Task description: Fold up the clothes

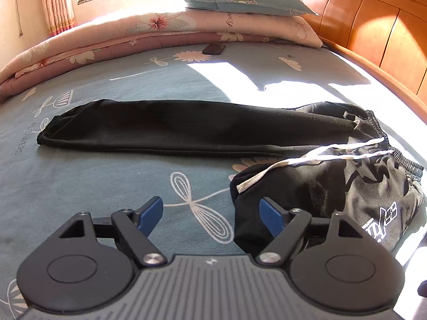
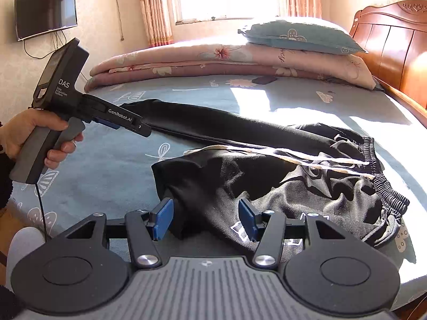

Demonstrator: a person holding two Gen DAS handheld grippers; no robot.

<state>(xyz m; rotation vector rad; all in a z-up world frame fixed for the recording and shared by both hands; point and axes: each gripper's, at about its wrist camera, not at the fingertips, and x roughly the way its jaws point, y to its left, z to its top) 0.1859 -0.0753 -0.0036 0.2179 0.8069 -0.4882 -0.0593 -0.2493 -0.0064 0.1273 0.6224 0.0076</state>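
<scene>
Black track pants (image 1: 173, 125) lie on the bed, one leg stretched out flat toward the left (image 2: 240, 128). The other leg is bunched in a heap (image 1: 307, 186) (image 2: 226, 176) by the elastic waistband (image 1: 400, 154) (image 2: 384, 186), with white drawstrings (image 1: 293, 160) (image 2: 267, 152) trailing across it. My left gripper (image 1: 210, 214) is open over bare sheet, its right finger at the heap's left edge. A hand holds it at the left of the right wrist view (image 2: 142, 130). My right gripper (image 2: 205, 218) stands open low over the heap's near edge, with black cloth showing between its fingers.
A folded pink quilt (image 1: 133, 34) and a blue pillow (image 1: 245, 0) sit at the far side of the bed. The wooden headboard (image 1: 373, 21) runs along the right. A dark flat object (image 1: 213, 49) lies by the quilt. A wall television (image 2: 45, 13) hangs at the left.
</scene>
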